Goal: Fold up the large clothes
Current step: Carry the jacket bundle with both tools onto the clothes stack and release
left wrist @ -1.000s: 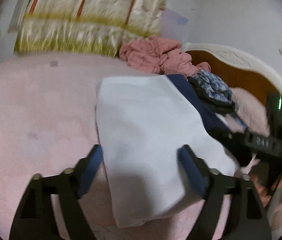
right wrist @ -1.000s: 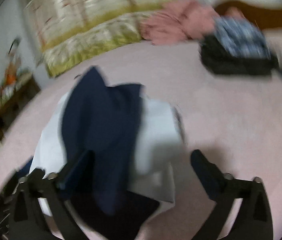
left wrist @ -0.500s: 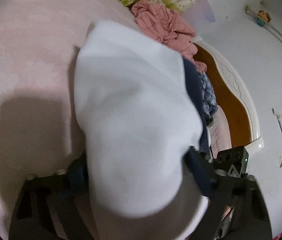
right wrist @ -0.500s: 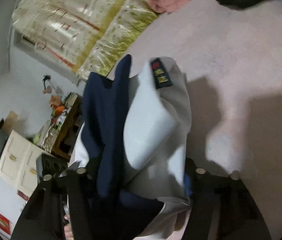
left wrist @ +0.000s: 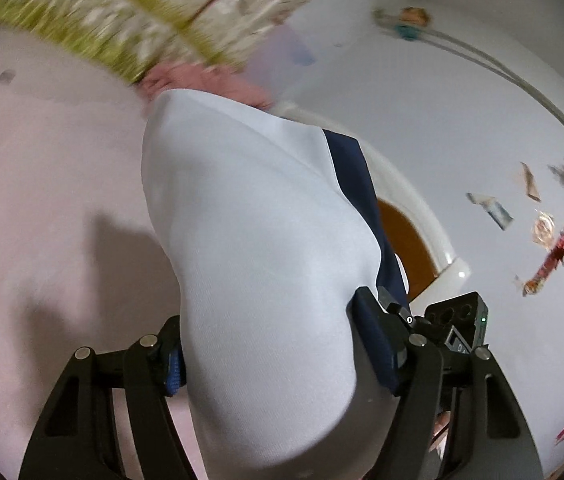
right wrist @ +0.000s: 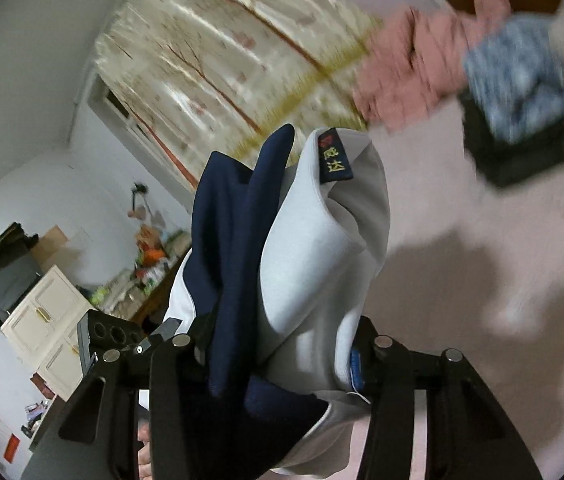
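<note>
A folded white and navy garment [left wrist: 250, 240] hangs above the pink bed [left wrist: 42, 168], held from both ends. My left gripper [left wrist: 272, 350] has the white bundle between its blue pads, jaws still closing and pressing the cloth. In the right wrist view the garment [right wrist: 313, 248] shows its navy part [right wrist: 230, 240] and a navy label [right wrist: 334, 160]. My right gripper [right wrist: 278, 344] is closing on it too, the cloth squeezed between its fingers. Each view shows the other gripper's black body close beside the bundle.
A crumpled pink garment [right wrist: 409, 80] lies at the far end of the bed next to a blue patterned piece on black folded clothes [right wrist: 521, 92]. A white and brown headboard [left wrist: 405, 236] stands to the right. A cream cabinet [right wrist: 42, 320] and cluttered table stand by the wall.
The garment lay flat on the bed between open jaws. Both grippers have closed on it and risen, lifting the bundle off the bed, and the views have tilted upward.
</note>
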